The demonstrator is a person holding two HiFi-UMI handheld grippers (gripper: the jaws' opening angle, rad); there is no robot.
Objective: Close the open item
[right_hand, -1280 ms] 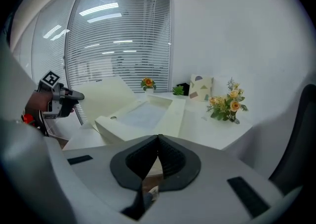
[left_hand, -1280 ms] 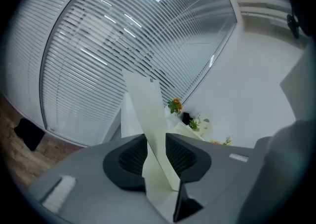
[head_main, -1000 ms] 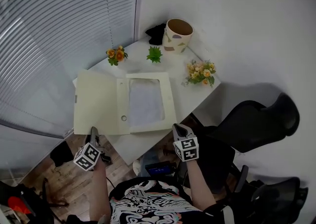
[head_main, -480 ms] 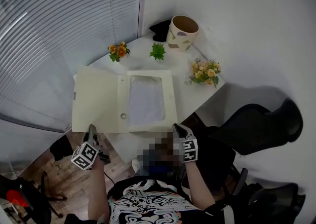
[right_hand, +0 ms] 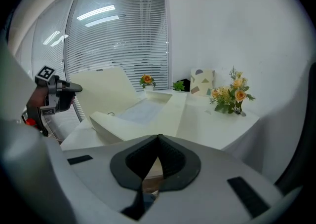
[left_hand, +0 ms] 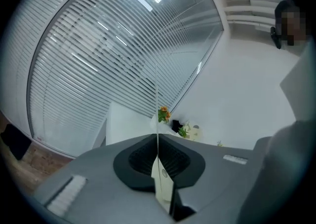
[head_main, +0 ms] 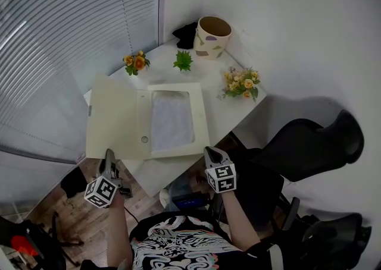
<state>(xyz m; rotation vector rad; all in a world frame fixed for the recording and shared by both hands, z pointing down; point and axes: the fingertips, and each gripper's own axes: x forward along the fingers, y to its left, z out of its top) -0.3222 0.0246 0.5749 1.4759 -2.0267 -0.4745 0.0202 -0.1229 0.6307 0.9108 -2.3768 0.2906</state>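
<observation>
the cream box file (head_main: pixel 172 121) lies open on the white bench (head_main: pixel 223 114), near the bench's front left. its tray half sits toward the middle, with a pale sheet (head_main: pixel 171 119) flat inside it. the lid (head_main: pixel 113 121) spreads out to the left of the tray. in the right gripper view the lid (right_hand: pixel 103 92) slopes up from the hinge instead of lying flat.

the left tongs (head_main: pixel 109 154) are at the lid's near edge. they have just been closing, and the left gripper view shows them (left_hand: pixel 158 141) pressed together on the thin edge of the lid, which runs up as a fine line between them. the right tongs (head_main: pixel 209 153) hang just off the bench's near edge, beside the tray's near right corner and not touching it. in the right gripper view they (right_hand: pixel 158 139) meet at the tips with nothing between them.

at the far end of the bench stand a small bunch of orange flowers (head_main: pixel 134 62), a little green plant (head_main: pixel 183 60) and a patterned cream pot (head_main: pixel 211 37), with something black (head_main: pixel 186 35) beside the pot. a bouquet of yellow flowers (head_main: pixel 241 83) sits toward the right edge. slatted blinds (head_main: pixel 59 43) cover the window on the left, and a black chair (head_main: pixel 309 144) stands to the right of the bench.
</observation>
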